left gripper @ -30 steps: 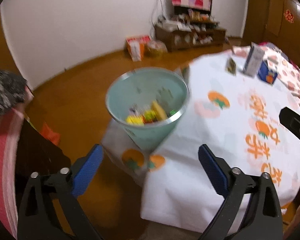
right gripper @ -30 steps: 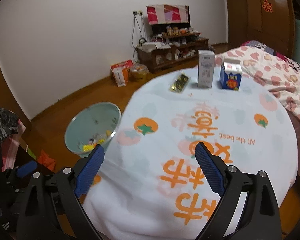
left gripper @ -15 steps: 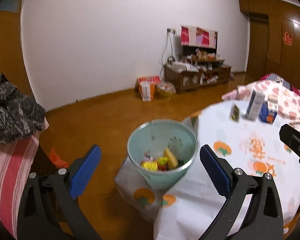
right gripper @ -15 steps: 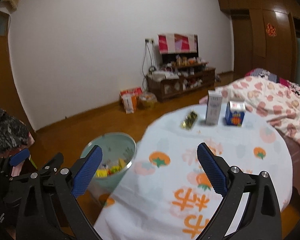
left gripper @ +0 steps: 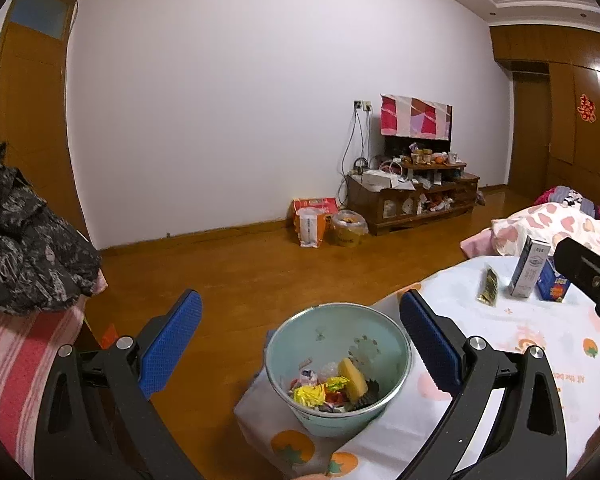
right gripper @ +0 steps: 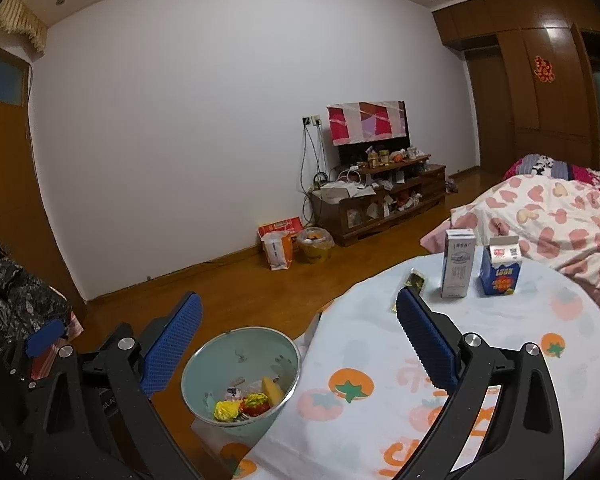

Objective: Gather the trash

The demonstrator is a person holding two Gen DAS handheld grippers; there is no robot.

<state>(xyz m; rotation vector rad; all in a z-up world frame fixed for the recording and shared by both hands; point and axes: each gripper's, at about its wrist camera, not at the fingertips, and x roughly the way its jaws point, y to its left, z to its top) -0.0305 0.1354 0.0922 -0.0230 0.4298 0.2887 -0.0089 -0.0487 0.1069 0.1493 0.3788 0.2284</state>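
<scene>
The trash bin (left gripper: 338, 364) is sitting low between the left gripper (left gripper: 300, 344)'s wide-open jaws, wrappers piled in its bottom, and nothing's touching the blue pads. The right gripper (right gripper: 298, 344) is hanging over the surface (right gripper: 480, 360) with its jaws spread wide and empty too, both tilting slightly down. Farther back on the surface a small dark packet (right gripper: 410, 286), a white carton (right gripper: 458, 264) and a blue carton (right gripper: 500, 272) are standing close together.

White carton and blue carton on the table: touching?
Apart. Right wrist view shows a strip of tablecloth between the white carton and the blue carton.
</scene>
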